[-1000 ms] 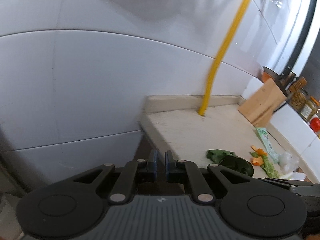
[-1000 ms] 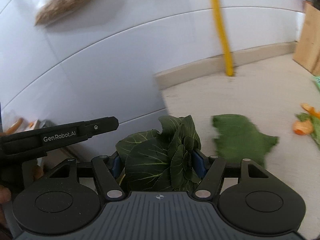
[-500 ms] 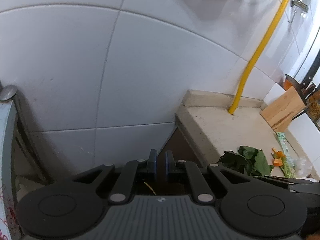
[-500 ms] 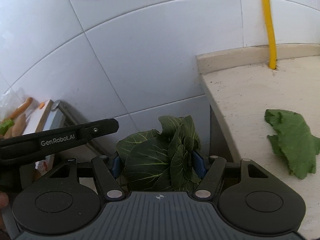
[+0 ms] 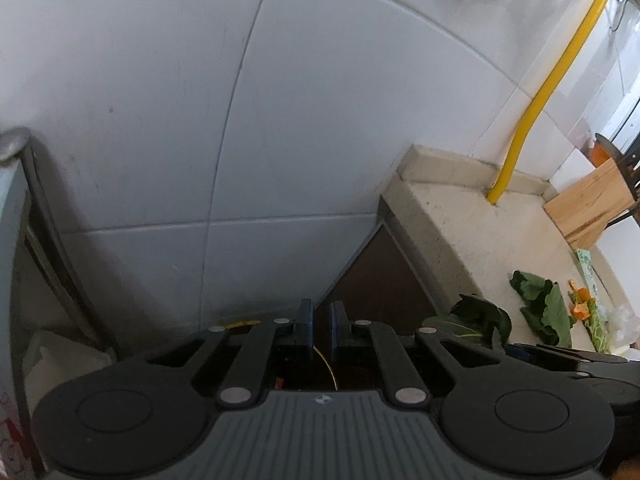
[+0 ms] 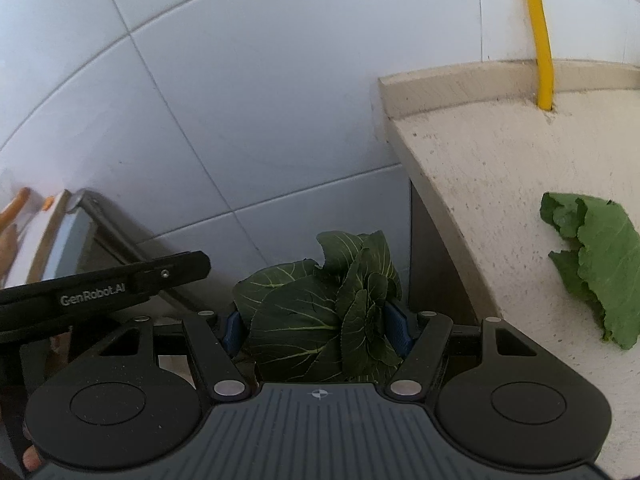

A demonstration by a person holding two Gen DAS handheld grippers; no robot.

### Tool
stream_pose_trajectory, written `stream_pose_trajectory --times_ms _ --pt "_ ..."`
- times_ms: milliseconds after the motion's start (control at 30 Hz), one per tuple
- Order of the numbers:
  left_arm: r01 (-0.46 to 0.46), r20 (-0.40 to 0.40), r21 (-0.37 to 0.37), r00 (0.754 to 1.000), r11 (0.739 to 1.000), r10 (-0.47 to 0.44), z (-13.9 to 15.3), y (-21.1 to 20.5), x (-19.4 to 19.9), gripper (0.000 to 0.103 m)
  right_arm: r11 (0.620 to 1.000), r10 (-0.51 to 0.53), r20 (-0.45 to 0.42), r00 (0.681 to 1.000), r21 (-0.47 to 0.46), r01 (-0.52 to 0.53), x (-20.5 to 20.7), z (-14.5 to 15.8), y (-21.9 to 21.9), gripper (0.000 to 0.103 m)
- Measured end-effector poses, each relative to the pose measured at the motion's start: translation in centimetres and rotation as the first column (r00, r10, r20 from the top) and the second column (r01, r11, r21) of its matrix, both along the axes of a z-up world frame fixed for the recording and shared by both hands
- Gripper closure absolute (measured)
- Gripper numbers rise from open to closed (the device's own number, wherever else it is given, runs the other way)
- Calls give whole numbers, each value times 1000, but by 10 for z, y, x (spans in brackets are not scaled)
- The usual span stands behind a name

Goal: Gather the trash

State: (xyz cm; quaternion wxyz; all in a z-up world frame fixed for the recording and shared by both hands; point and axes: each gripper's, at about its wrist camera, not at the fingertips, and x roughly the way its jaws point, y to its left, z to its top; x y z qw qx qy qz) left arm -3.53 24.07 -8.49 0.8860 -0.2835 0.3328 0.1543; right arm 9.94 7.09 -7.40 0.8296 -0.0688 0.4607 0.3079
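My right gripper (image 6: 316, 324) is shut on a bunch of dark green cabbage leaves (image 6: 320, 312) and holds it in the air just left of the counter's end. The same bunch shows in the left wrist view (image 5: 476, 320). My left gripper (image 5: 321, 324) is shut and empty, pointing down into the dark gap beside the counter. A lighter green leaf (image 6: 596, 256) lies on the beige countertop (image 6: 500, 184); it also shows in the left wrist view (image 5: 546, 312). Orange peel (image 5: 581, 309) lies further along the counter.
White tiled wall (image 5: 280, 120) fills the background. A yellow pipe (image 6: 542, 40) rises from the counter's back edge. A wooden knife block (image 5: 588, 204) stands at the far right. A metal-framed cabinet (image 6: 76, 232) stands on the left. A thin yellow ring (image 5: 326, 364) shows in the gap below.
Both grippers have moved left and tilted down, off the counter's end toward the gap beside it. The right gripper still holds the leaves; the loose leaf stays on the counter.
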Motion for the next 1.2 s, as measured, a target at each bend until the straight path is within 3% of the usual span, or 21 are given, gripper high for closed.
stream_pose_trajectory --times_ms 333,733,1200 --pt "-6 -79 -56 997 998 2 -16 6 13 99 999 -8 -32 999 -36 7 15 -25 10 31" --pt "-22 -108 -62 994 998 15 -21 11 15 98 997 4 -105 994 -77 -12 29 -54 17 29" --pt "-2 -110 -40 994 999 -3 -21 8 17 98 998 -6 -111 994 -63 -1 28 -52 6 28"
